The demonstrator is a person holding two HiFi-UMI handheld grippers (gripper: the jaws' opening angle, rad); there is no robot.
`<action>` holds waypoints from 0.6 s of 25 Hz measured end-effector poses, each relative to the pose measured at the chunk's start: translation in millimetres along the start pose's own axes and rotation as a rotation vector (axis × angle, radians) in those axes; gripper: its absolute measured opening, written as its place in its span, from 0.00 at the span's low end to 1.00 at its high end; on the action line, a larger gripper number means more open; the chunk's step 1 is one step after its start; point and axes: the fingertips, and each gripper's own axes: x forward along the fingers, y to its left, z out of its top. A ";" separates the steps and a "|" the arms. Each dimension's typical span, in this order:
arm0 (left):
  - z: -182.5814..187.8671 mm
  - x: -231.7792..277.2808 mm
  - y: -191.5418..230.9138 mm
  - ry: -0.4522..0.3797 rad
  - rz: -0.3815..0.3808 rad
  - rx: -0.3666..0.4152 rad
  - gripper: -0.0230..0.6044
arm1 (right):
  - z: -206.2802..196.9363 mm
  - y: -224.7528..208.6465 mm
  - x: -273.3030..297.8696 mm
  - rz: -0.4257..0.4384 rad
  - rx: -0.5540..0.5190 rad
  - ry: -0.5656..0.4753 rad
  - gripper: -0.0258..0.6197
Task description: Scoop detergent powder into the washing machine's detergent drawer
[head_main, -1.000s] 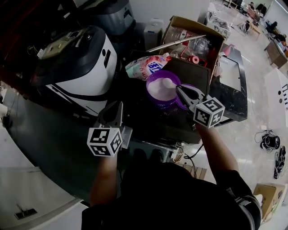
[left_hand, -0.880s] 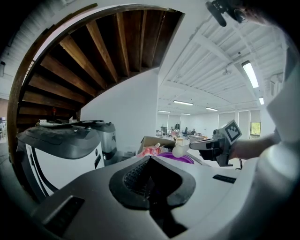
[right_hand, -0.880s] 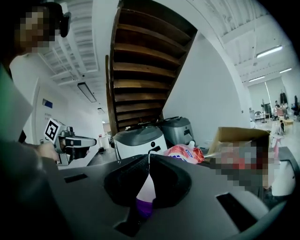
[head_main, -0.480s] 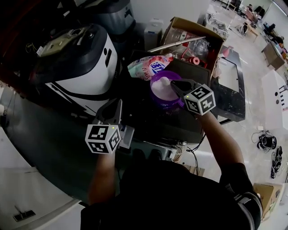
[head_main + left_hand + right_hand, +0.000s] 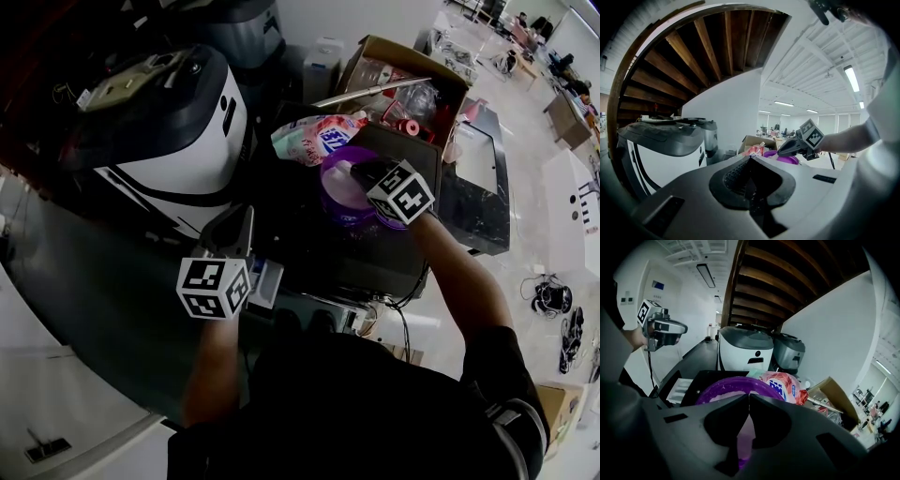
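Right claw (image 5: 361,172): tips pressed together in the right gripper view (image 5: 749,395). A pale strip shows in the slot behind them; scoop handle or powder underneath, cannot tell.
Purple bowl (image 5: 328,175): directly beneath the right claw's tips, which reach over the rim at its 3 o'clock side in the head view. Stands on a black top (image 5: 319,253).
Detergent powder (image 5: 723,389): pale, lying in the bowl just below and ahead of the shut tips.
Detergent drawer (image 5: 265,284): pale, at 7 o'clock of the bowl, off the near edge of the black top and well apart from the right claw.
Left claw (image 5: 242,214): at 8 o'clock of the bowl, jaws closed on nothing in its own view (image 5: 750,158). Marker cube just beside the drawer.
Detergent bag (image 5: 314,139): pink and white, at 10 o'clock of the bowl, touching or almost touching its rim.
Cardboard box (image 5: 412,56): at 1 o'clock, open, full of clutter.
White-and-grey appliance (image 5: 164,122): at 9 to 10 o'clock, beyond the left claw.
In the way: only bare black top between bowl and drawer.
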 end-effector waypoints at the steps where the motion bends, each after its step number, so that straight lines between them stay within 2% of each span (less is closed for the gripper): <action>1: -0.2 -0.3 1.0 0.000 0.000 -0.001 0.05 | -0.9 -0.5 2.4 -0.001 -0.009 0.012 0.07; 9: -3.2 -1.5 7.1 0.004 0.001 -0.008 0.05 | -6.3 -2.3 18.2 -0.003 -0.091 0.084 0.07; 15: -4.4 -4.0 10.9 0.005 0.004 -0.015 0.05 | -4.7 6.2 25.1 0.027 -0.124 0.125 0.07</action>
